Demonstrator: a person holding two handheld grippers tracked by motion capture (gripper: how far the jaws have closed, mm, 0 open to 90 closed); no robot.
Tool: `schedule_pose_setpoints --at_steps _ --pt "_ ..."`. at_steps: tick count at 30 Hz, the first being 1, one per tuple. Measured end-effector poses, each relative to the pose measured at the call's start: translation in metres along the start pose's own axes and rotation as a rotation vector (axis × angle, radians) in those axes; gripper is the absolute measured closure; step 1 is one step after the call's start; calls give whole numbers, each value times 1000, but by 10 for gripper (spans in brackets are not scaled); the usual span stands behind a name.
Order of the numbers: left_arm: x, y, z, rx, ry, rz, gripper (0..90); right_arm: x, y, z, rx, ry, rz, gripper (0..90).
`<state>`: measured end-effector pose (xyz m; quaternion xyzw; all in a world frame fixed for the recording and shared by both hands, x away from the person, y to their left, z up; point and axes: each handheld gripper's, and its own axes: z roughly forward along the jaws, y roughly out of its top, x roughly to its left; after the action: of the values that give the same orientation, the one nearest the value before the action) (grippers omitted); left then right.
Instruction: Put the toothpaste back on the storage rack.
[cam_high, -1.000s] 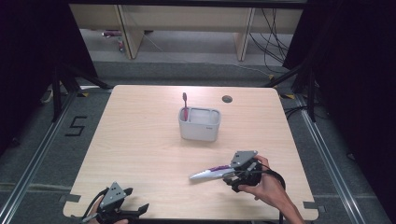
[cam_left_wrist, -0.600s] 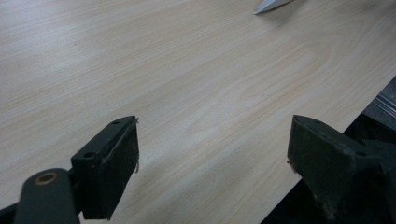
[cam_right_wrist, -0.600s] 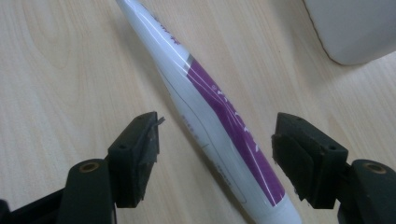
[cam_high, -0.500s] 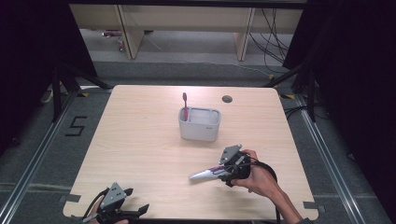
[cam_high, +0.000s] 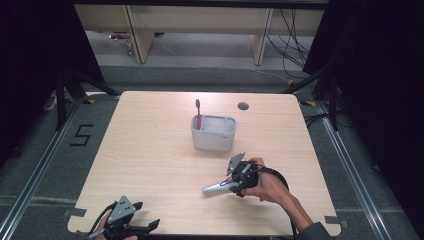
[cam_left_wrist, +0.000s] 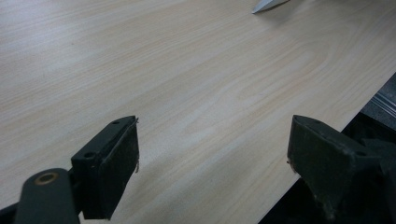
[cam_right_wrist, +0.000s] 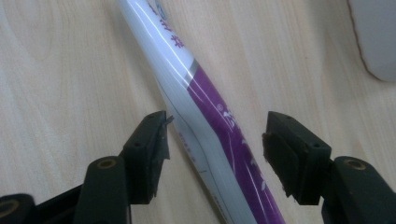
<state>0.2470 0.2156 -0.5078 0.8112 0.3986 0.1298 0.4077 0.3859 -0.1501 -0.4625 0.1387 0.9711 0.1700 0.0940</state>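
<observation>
- Resting at the table's (cam_high: 150, 150) near edge: your left gripper (cam_high: 131, 227), jaws spread wide over bare wood, nothing between them.
- Straddling the toothpaste tube (cam_right_wrist: 205, 116): your right gripper (cam_right_wrist: 212, 154), jaws parted either side of it, the left one just beside its white edge, no pinch visible.
- Toothpaste tube, white and purple, lies flat on the table, right of centre, near side.
- Holder (cam_high: 214, 133), white, stands beyond the tube at mid-table; red toothbrush (cam_high: 198, 112) upright in its left end.
</observation>
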Motion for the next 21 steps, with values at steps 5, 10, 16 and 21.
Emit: schedule_pose_setpoints --at_steps 5,10,16,21 --pt "0 0 1 -7 -3 -3 161 -3 2 5 32 31 2 435" --pt "0 0 0 -2 -1 -2 161 -4 4 9 50 43 -8 465" --pt "-1 0 1 -8 -6 -6 161 -5 8 11 88 31 -55 473" --pt "0 0 0 -2 -2 -3 161 -8 11 15 121 35 -99 475"
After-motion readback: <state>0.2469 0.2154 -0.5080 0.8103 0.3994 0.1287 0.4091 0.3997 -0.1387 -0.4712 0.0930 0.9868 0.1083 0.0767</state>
